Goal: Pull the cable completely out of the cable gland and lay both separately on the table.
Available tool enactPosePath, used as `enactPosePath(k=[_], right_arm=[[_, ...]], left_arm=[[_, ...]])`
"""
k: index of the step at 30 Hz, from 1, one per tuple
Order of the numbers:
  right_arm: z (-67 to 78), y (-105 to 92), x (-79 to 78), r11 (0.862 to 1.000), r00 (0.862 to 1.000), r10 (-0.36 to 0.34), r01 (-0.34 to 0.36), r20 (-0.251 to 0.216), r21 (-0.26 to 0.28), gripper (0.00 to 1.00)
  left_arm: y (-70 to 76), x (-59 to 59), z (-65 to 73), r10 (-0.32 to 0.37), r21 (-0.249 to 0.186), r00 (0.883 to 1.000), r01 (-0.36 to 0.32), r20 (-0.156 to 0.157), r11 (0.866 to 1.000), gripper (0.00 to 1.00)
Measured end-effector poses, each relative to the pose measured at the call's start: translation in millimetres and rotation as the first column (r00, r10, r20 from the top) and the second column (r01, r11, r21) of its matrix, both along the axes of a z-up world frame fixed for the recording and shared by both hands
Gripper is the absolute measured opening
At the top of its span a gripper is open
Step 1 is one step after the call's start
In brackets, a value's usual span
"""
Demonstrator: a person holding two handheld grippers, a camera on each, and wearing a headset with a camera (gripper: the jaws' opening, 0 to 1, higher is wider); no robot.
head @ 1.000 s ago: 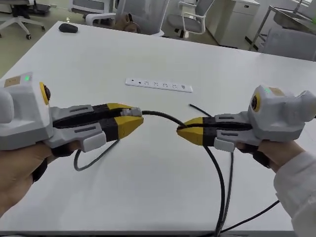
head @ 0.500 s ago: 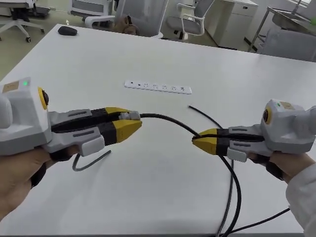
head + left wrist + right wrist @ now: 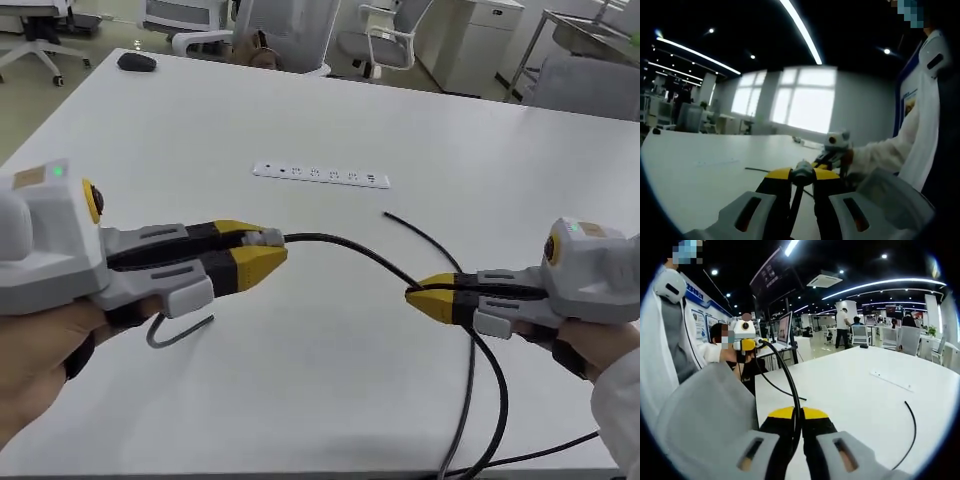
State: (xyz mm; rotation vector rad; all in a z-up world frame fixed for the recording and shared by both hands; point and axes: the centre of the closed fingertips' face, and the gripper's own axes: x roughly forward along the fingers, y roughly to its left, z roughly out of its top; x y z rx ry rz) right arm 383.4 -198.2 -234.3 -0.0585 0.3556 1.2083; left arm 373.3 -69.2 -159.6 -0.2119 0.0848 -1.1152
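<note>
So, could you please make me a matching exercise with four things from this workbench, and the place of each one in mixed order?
Things:
1. cable gland
2. black cable
3. power strip
4. mouse

Places:
A. lies flat beyond both grippers
B. at the far left corner of the table
C. clamped at the tip of the left gripper
D. passes between the shut jaws of the right gripper

Pairs: 1-C, 2-D, 3-A, 4-B

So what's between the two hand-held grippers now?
Head view: the black cable arcs from the gland in the left hand-held gripper to the right hand-held gripper, over bare table.
</note>
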Motion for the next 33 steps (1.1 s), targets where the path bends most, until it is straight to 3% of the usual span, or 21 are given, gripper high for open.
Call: enactPosePath(k=[6, 9, 14, 20, 26, 33], right_arm=[[-1.9, -2.4, 0.5, 1.0, 1.0, -0.007, 0.007, -0.012, -0.004, 0.05], [-0.4, -1.6, -1.7, 1.0, 1.0, 0.002, -0.002, -0.005, -0.021, 0.14], [11.5, -2.9, 5.5, 0.999, 0.998, -0.023, 0.026, 0.052, -0.048, 0.25], [40.1, -1.1, 16.6, 0.998, 0.988, -0.04, 0.046, 0.148, -0.041, 0.31], [62.2, 17.0, 4.4, 0.997, 0.972, 0.059, -0.047, 0.226, -0.058, 0.31], [63.5, 37.4, -13.1, 0.982, 0.95, 0.178, -0.153, 0.255, -0.115, 0.29]], left_arm=[[-1.0, -0.4, -3.1, 0.001, 0.025, 1.0, -0.001, 0.008, 1.0, 0.17], [0.8, 1.4, -3.2, 0.014, 0.025, 1.0, -0.014, 0.009, 1.0, 0.17], [-1.4, 0.1, -7.1, 0.012, 0.058, 1.0, -0.013, 0.018, 0.998, 0.17], [-5.5, -1.8, -18.0, 0.002, 0.123, 1.0, -0.005, 0.017, 0.992, 0.17], [-4.6, -0.8, -26.5, 0.008, 0.164, 1.0, -0.008, 0.005, 0.986, 0.17], [-6.7, -0.4, -33.6, 0.005, 0.197, 1.0, -0.005, -0.001, 0.98, 0.17]])
